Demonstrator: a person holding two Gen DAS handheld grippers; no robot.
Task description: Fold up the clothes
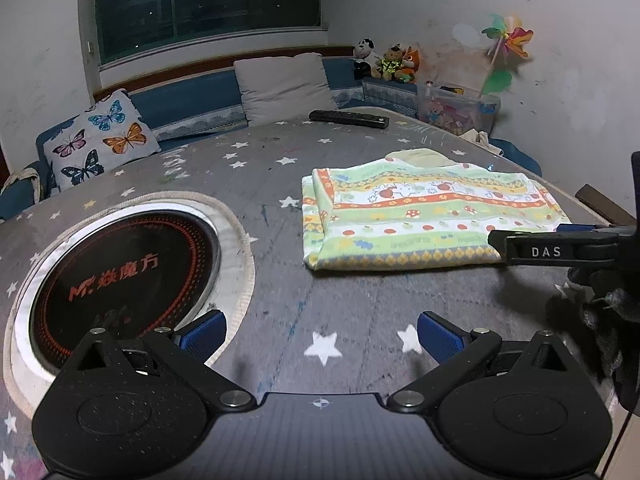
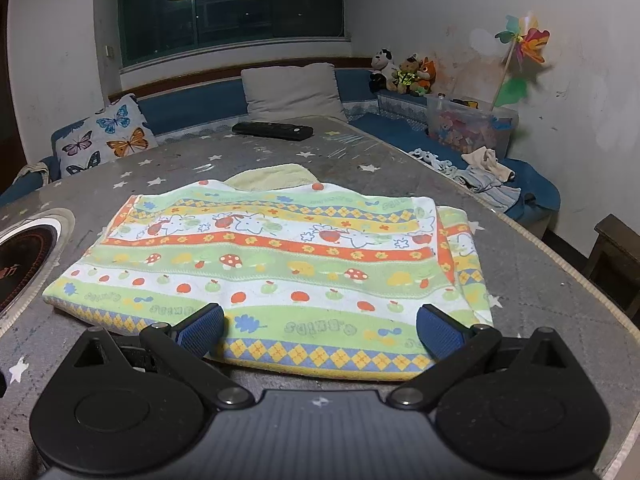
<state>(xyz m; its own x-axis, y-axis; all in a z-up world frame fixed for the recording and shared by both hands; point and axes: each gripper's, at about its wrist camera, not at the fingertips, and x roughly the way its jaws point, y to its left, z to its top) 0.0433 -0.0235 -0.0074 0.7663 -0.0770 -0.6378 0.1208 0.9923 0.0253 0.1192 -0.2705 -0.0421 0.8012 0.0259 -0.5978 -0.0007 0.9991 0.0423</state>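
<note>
A folded garment with green, orange and yellow stripes, mushrooms and apples lies flat on the star-print table cover; a pale yellow part peeks out at its far edge. My left gripper hovers open over bare cover, to the left of and nearer than the garment. In the left wrist view, the right gripper reaches in from the right at the garment's near right corner. Seen from the right wrist, the garment fills the middle, and my right gripper stands open over its near edge with nothing held.
A round black induction hob is set into the table at the left. A black remote lies at the far side. Cushions, plush toys, a clear toy box and loose clothes sit on the blue bench behind.
</note>
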